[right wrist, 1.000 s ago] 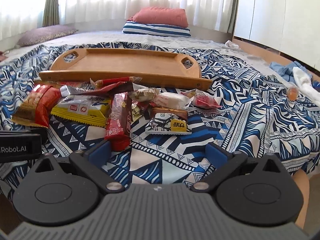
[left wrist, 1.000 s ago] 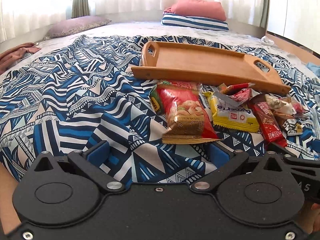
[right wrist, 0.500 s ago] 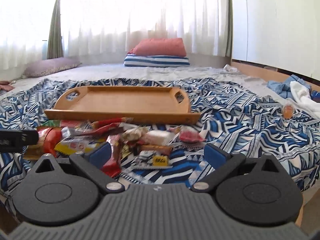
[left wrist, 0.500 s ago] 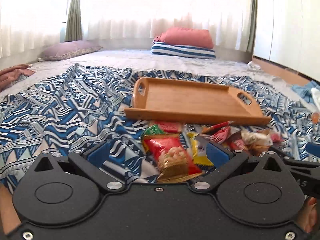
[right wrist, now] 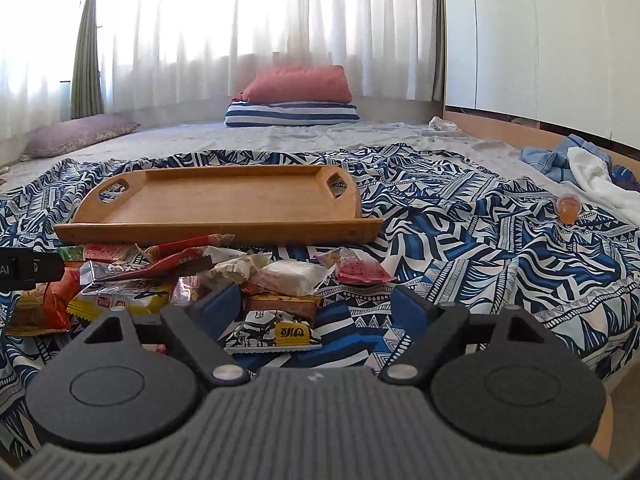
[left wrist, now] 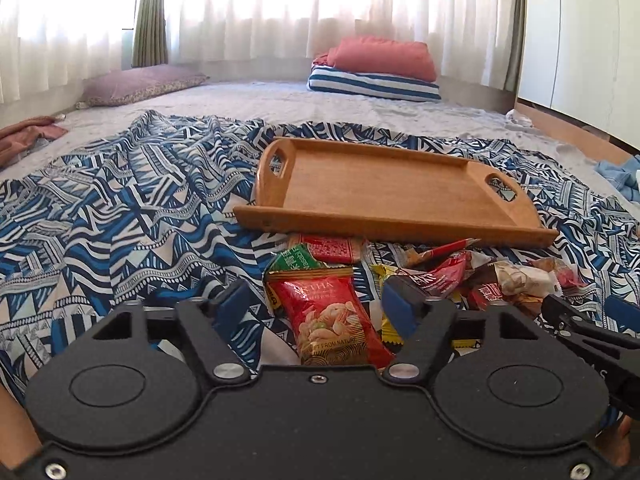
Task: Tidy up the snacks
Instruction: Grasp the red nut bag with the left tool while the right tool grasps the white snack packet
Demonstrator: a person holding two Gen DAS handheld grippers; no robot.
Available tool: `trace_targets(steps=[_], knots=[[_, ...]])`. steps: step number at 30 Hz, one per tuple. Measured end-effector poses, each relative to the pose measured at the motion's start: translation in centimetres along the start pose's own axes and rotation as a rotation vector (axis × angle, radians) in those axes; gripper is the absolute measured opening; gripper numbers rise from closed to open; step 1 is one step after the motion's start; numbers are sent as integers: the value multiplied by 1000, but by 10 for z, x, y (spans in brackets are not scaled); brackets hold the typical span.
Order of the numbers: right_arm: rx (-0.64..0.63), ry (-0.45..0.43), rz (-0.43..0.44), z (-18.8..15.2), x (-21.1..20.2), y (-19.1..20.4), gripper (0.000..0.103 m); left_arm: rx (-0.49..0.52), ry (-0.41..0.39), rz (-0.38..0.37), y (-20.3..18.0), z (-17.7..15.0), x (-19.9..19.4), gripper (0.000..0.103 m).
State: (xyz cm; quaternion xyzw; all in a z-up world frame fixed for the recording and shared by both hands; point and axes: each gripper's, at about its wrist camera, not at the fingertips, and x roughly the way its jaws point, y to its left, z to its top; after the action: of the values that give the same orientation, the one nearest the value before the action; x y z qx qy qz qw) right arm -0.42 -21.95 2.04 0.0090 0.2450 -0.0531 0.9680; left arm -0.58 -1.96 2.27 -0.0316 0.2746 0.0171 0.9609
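A heap of crinkled snack packets [right wrist: 224,280], red, yellow and white, lies just in front of the bare wooden tray [right wrist: 224,200]. Left gripper [left wrist: 316,304] and right gripper [right wrist: 316,308] hang spread apart, holding nothing.

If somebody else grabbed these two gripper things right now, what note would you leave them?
Left gripper: open, empty, lined up on the red nut packet.
Right gripper: open, empty, over the black-and-white packet.
Wooden tray: on the patterned blanket, nothing in it.
Snack pile: loose on the blanket just in front of the tray.
Done: nothing sorted yet.
Left: move every snack onto the tray.
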Motion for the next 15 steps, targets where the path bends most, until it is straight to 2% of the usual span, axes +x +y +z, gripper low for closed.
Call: trace_targets(steps=[1,4,9,11,15], knots=[[1,1,0,0,1,1,86,-4,7,-2,0,-1,1,53],[2,11,2,-1,5,4,79,-18,22,-12,2,-3,5,47],[-1,32,7,-1,11,9,72,-24,36,-30,0,-4,10,48],[-13,40,6,-1,14,12,70,-21,43,-31,-2,-4,13,52],[-21,71,7,-3,23,19,67,-5,81,-39,-6,-6,22,50]])
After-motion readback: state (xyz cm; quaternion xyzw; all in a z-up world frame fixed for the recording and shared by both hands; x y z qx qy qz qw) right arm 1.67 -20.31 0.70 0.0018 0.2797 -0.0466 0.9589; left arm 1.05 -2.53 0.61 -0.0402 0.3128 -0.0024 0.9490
